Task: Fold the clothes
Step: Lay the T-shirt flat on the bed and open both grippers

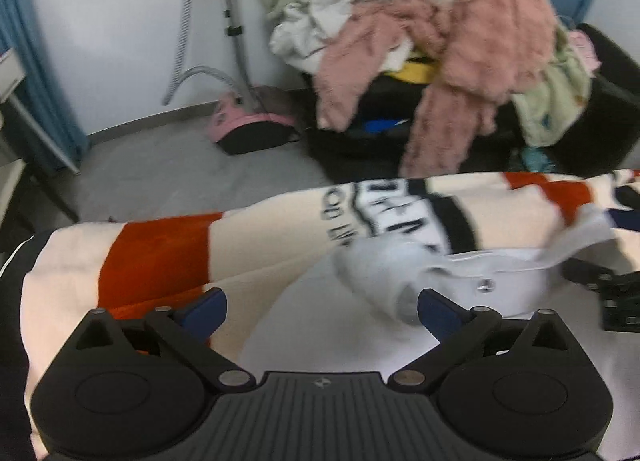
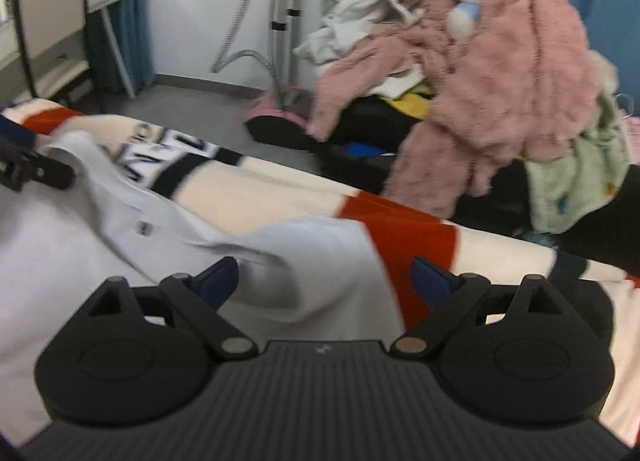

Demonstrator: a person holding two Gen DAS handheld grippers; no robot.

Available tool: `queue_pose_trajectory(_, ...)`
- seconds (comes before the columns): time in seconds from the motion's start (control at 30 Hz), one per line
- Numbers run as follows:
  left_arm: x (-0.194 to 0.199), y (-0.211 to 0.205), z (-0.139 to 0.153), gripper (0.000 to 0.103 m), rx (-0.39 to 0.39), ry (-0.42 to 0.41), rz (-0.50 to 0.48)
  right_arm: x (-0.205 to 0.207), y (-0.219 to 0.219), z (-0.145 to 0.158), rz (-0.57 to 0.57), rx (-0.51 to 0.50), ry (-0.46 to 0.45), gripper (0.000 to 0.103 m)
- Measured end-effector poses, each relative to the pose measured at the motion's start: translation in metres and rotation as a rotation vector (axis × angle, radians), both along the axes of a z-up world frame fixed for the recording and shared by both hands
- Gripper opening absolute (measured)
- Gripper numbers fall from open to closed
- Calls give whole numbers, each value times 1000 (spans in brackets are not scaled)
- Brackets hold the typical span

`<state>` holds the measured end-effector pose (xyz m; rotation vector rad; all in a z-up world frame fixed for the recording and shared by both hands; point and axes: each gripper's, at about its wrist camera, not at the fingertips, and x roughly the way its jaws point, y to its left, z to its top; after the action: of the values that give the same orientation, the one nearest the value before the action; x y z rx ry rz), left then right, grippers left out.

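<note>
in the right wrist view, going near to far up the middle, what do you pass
right gripper → white shirt → striped blanket → grey floor → steamer pole

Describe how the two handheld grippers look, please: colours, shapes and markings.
The left gripper and right gripper look alike: a matte black ribbed body with a small pale logo, two round black discs, black link arms with silver rivets, and dark blue fingertips. No cables or sleeves are visible.

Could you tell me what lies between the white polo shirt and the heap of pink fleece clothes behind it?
In the right wrist view, only the striped blanket separates the white polo shirt from the pink fleece heap.
</note>
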<state>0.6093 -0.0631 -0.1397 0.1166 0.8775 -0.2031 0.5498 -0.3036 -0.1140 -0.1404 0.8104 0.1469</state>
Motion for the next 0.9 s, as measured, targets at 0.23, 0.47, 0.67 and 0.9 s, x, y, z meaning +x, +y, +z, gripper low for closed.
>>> queue_pose_trajectory(0.23, -60, 0, 31, 103, -55, -169, -43, -43, 12, 19, -117, 121, -165, 94)
queue_pose_trajectory(0.47, -172, 6, 54, 103, -112, -355, -38, -153, 33, 26, -237, 170, -410, 94)
queue_pose_trajectory(0.67, -313, 28, 78, 103, -158, -445, 3, -258, 46, 42, -267, 205, -504, 94)
queue_pose_trajectory(0.9, -463, 55, 130, 103, -198, -484, 23, -395, 71, 89, -207, 201, -586, 94)
